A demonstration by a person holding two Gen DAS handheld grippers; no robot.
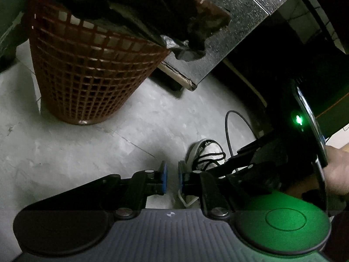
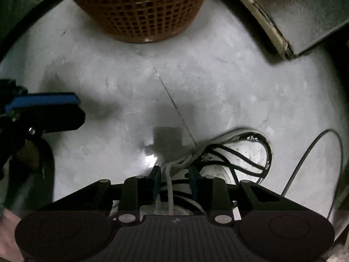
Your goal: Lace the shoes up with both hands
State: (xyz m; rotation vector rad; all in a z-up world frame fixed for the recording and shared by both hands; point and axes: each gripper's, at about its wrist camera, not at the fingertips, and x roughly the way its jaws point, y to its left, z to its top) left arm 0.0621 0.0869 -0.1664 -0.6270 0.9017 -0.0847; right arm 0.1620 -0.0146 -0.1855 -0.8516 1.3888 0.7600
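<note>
A white shoe [image 2: 246, 152] with black cords crossing its top lies on the pale floor; in the left wrist view the shoe [image 1: 207, 150] sits just right of my left gripper's tips. White lace strands [image 2: 169, 185] run from the shoe between the blue pads of my right gripper [image 2: 174, 180], which points down and stands open, pads clear of the lace. My left gripper [image 1: 172, 178] has its pads only narrowly apart, with bare floor showing in the gap. A white lace loop [image 1: 187, 199] lies under its right finger. Its fingers [image 2: 43, 101] enter the right wrist view from the left.
A red-brown mesh basket [image 1: 87, 76] stands on the floor behind. A speckled metal panel [image 1: 229, 32] leans at the back right. A grey cable [image 2: 305, 159] curves beside the shoe. A person's hand [image 1: 337, 174] grips the right gripper's body [image 1: 261, 170].
</note>
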